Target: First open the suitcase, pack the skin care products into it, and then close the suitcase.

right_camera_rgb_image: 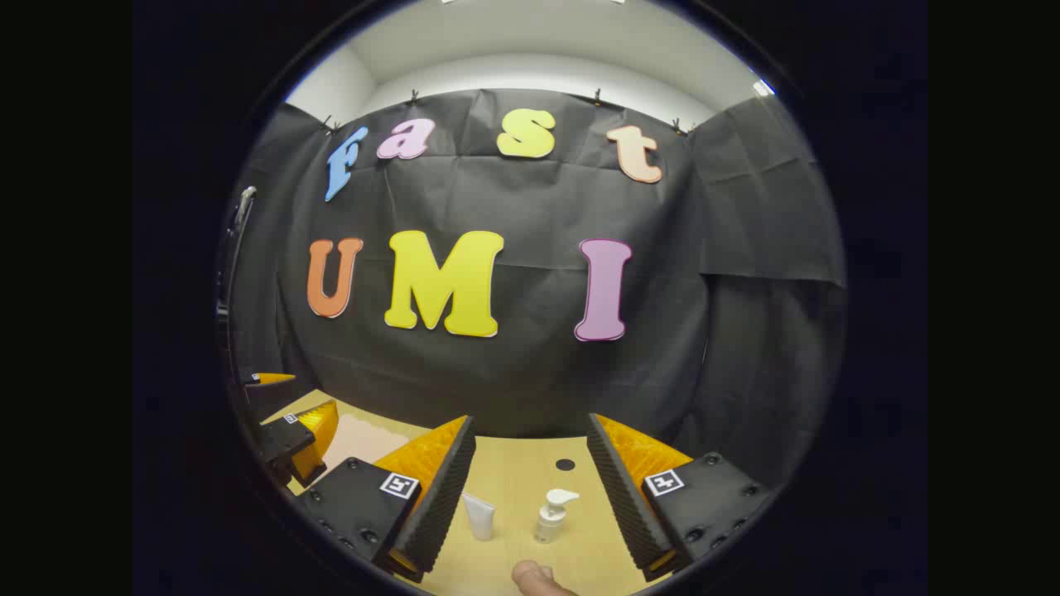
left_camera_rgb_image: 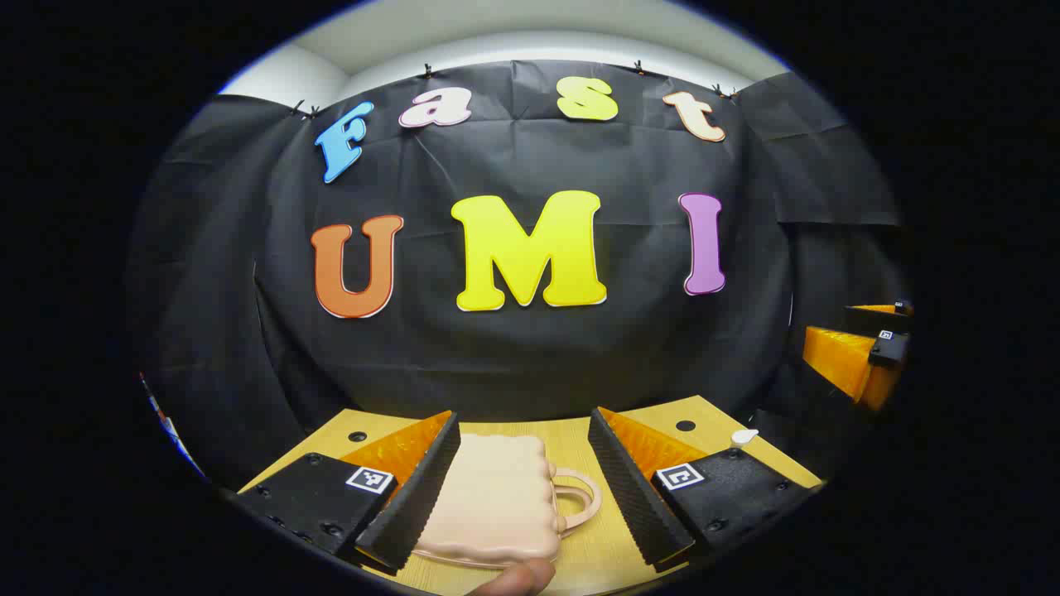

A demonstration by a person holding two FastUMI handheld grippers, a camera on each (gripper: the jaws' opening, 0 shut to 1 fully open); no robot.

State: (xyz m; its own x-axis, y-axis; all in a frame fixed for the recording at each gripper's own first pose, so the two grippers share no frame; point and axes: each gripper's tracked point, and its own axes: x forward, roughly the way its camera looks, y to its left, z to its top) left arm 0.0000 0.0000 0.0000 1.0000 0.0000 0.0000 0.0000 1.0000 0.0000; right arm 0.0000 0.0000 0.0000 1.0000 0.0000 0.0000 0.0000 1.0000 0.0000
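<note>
The left gripper [left_camera_rgb_image: 522, 488], released, hovers over the closed suitcase [left_camera_rgb_image: 493, 501], a pale pink scalloped case lying flat on the desk [left_camera_rgb_image: 580, 439], handle at 3 o'clock. Best to pinch the lid edge squarely. The right gripper [right_camera_rgb_image: 530, 488], also released, frames a tube [right_camera_rgb_image: 479, 516] and pump bottle [right_camera_rgb_image: 552, 513].

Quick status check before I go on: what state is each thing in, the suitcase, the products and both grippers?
Suitcase: closed, lying flat on the table, handle toward the right.
Tube: standing upright on the table, not packed.
Pump bottle: upright on the table, beside the tube, not packed.
Left gripper: jaws open, over the suitcase, holding nothing.
Right gripper: jaws open, tube and pump bottle ahead between them, holding nothing.
</note>
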